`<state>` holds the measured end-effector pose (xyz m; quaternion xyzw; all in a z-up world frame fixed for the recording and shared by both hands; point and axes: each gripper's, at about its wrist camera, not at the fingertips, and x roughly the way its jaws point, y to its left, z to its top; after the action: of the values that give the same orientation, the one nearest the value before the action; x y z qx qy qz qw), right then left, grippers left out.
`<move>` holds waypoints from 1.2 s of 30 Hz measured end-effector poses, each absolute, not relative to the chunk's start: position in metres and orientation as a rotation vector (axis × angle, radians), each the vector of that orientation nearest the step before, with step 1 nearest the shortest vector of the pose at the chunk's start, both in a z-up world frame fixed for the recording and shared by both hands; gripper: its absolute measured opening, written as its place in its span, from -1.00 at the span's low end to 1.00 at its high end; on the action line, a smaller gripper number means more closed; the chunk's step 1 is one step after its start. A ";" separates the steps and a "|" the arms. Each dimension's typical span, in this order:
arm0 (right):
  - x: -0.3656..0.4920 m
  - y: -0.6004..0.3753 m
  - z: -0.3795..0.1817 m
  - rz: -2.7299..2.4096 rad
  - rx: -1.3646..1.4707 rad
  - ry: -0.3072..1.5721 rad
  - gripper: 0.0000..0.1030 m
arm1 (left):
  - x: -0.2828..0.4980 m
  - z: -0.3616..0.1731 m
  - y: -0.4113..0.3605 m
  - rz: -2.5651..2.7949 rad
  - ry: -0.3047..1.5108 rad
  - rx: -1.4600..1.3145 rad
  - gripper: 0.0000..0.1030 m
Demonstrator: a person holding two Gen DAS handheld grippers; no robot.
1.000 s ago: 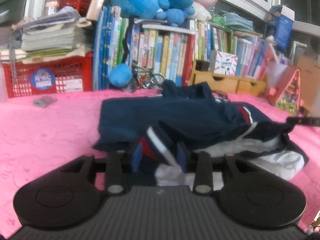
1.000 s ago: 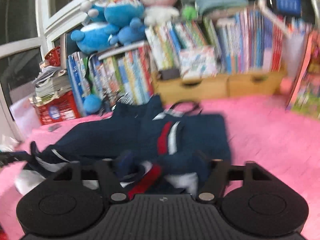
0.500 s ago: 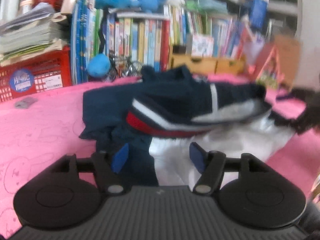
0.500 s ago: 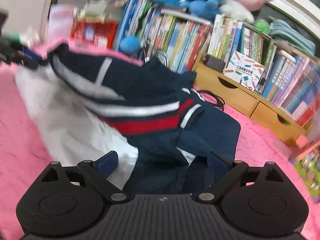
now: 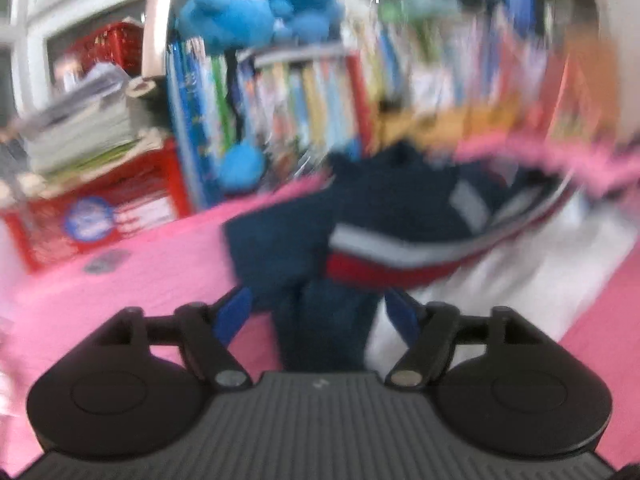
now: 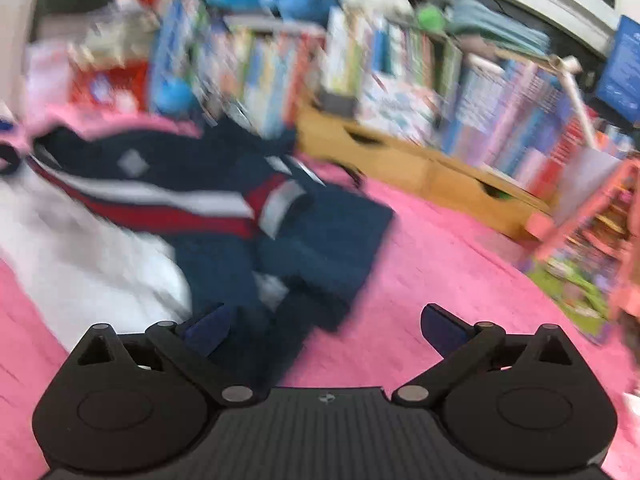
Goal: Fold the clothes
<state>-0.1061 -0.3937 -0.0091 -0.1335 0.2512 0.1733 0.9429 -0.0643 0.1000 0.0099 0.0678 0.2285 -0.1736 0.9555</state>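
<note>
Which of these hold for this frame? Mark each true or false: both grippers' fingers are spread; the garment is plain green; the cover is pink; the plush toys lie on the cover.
1. Both the left gripper and right gripper have spread fingers: true.
2. The navy garment with red and white stripes is plain green: false, navy, striped.
3. The pink cloth cover is pink: true.
4. The blue plush toys lie on the cover: false, they sit atop the books.
</note>
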 end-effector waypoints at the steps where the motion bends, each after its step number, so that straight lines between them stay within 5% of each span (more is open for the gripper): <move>1: -0.103 -0.387 -0.007 0.388 -0.259 0.501 0.99 | -0.057 0.012 0.103 -0.376 0.471 0.088 0.64; 7: -0.065 -0.331 -0.030 0.465 -0.327 0.551 0.99 | -0.024 -0.016 0.081 -0.422 0.599 0.076 0.64; 9: -0.051 -0.319 -0.044 0.471 -0.328 0.608 0.91 | -0.013 -0.026 0.074 -0.437 0.642 0.074 0.39; 11: -0.045 -0.322 -0.041 0.484 -0.224 0.642 0.28 | -0.021 -0.020 0.077 -0.423 0.610 0.029 -0.42; 13: -0.050 -0.329 -0.029 0.472 -0.131 0.637 -0.25 | -0.033 -0.009 0.077 -0.422 0.560 0.019 -0.76; 15: -0.054 -0.333 -0.013 0.464 -0.083 0.608 -0.44 | -0.043 0.008 0.076 -0.427 0.496 0.022 -0.78; 23: 0.011 -0.332 0.050 0.359 -0.067 0.409 -0.47 | 0.045 0.083 0.049 -0.360 0.308 0.110 -0.73; 30: 0.121 -0.309 0.017 0.273 -0.135 0.471 -0.46 | 0.169 0.014 0.036 -0.257 0.542 0.061 -0.67; 32: 0.135 -0.308 -0.006 0.265 -0.139 0.530 -0.44 | 0.193 -0.005 0.034 -0.243 0.597 0.057 -0.51; 36: 0.154 -0.313 -0.046 0.252 -0.133 0.630 -0.13 | 0.207 -0.033 0.034 -0.254 0.657 0.061 -0.32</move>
<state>0.1540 -0.3126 -0.0463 -0.0654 0.3086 0.1234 0.9409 0.2069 0.0339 -0.0330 0.0301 0.3217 -0.1245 0.9381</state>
